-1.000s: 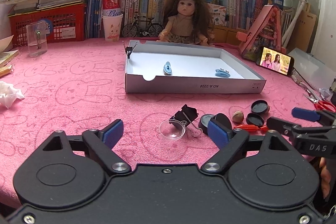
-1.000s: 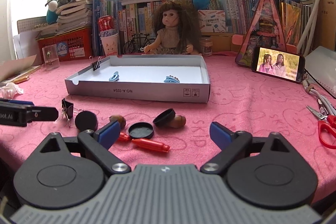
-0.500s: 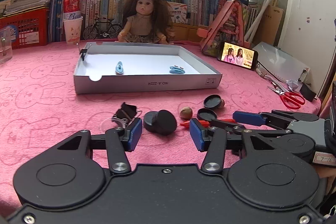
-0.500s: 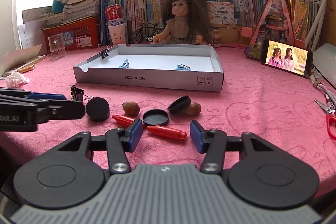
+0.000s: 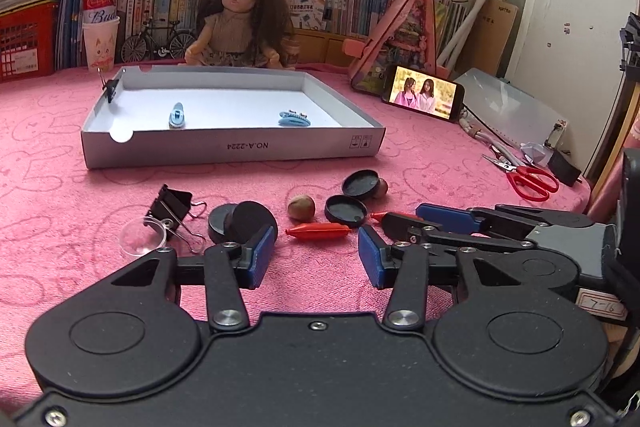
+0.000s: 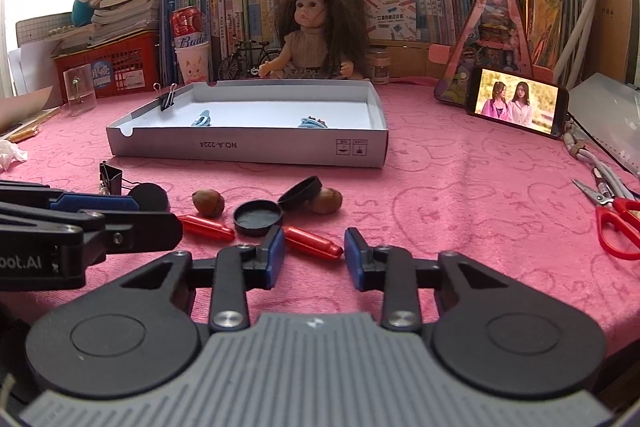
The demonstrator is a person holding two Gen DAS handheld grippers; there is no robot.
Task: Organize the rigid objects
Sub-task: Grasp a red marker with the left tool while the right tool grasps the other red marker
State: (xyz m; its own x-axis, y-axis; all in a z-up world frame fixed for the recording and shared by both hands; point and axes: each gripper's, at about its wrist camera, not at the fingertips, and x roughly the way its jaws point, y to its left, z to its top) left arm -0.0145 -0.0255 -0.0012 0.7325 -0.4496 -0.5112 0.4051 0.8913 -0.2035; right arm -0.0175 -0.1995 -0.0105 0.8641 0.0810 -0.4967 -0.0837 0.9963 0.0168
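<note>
Two claws sit low over the pink tabletop (image 5: 60, 155). Left claw (image 5: 316, 255): jaws part-way apart and closing, bare cloth between the pads. Right claw (image 6: 314, 251): jaws closing, one red capsule (image 6: 314, 242) lies between the tips; contact with the pads cannot be told. Readable writing: "NO.A-2224", upside down, on the front wall of the white box lid (image 5: 240, 147); "Bud…" on the red can (image 5: 98, 1); "xanta" on a brown board in the right wrist view. Loose pieces in front of the lid: two red capsules, second one (image 6: 206, 226); two nuts (image 5: 301, 207); four black caps (image 5: 346, 209); one black binder clip (image 5: 172, 203); one clear dome (image 5: 142, 237), seen only in the left view. Inside the lid: two blue hair clips (image 5: 176, 115), plus one binder clip on its left wall. Right view alone shows a clear block (image 6: 80, 89) and crumpled tissue. Scissors (image 5: 528, 177) lie far right, near a phone (image 5: 424, 95) playing video.
</note>
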